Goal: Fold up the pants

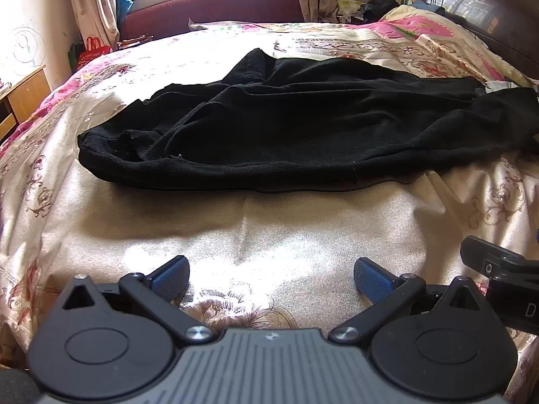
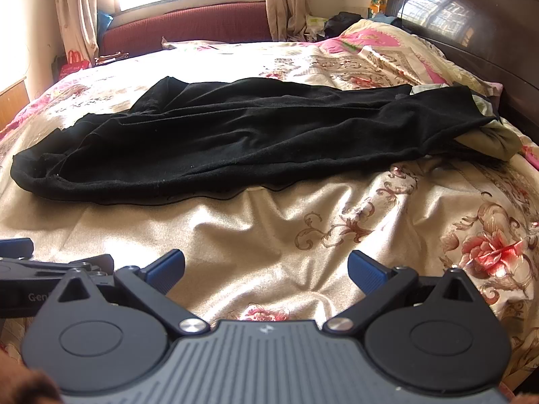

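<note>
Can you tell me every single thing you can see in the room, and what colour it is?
pants: one, black, spread flat across the middle of the bed
bedspread: one, cream with pink and red flowers, covering the bed
headboard: one, dark brown, at the right end of the bed
sofa: one, dark red, behind the bed under the window
curtains: two, beige, either side of the window
red bag: one, on the floor at far left
wooden cabinet: one, light brown, left edge
left gripper: one, black with blue pads, open, holding nothing
right gripper: one, black with blue pads, open, holding nothing
</note>
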`<state>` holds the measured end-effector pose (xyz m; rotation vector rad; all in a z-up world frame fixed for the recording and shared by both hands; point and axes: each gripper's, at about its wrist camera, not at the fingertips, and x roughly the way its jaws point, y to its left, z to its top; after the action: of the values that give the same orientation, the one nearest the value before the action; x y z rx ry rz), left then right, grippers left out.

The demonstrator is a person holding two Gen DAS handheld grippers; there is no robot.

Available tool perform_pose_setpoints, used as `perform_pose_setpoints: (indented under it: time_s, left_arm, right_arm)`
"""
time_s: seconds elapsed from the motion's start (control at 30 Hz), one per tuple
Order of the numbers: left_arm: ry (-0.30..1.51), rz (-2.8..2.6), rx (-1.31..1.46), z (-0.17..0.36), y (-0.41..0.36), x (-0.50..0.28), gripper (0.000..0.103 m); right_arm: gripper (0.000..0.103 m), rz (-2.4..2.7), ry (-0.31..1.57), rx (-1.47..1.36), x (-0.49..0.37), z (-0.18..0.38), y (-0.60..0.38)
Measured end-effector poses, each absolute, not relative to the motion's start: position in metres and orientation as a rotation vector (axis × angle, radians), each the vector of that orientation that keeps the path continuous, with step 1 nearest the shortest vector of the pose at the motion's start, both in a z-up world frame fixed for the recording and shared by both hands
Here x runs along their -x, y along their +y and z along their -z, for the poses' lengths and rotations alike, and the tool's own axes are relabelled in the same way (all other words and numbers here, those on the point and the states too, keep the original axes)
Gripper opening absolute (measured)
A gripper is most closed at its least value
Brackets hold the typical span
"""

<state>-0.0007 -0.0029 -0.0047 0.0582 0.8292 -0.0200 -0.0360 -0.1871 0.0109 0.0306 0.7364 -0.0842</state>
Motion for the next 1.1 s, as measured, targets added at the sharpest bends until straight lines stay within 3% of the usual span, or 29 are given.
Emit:
perform_pose_setpoints:
  time_s: [1.1]
  left_arm:
    - [0.826, 0.037, -0.049, 0.0030, -0.0018, 0.0010, 0.103]
  right_arm:
    - [0.102, 0.106, 0.754, -0.026, 0.0334, -0.0075, -0.1888]
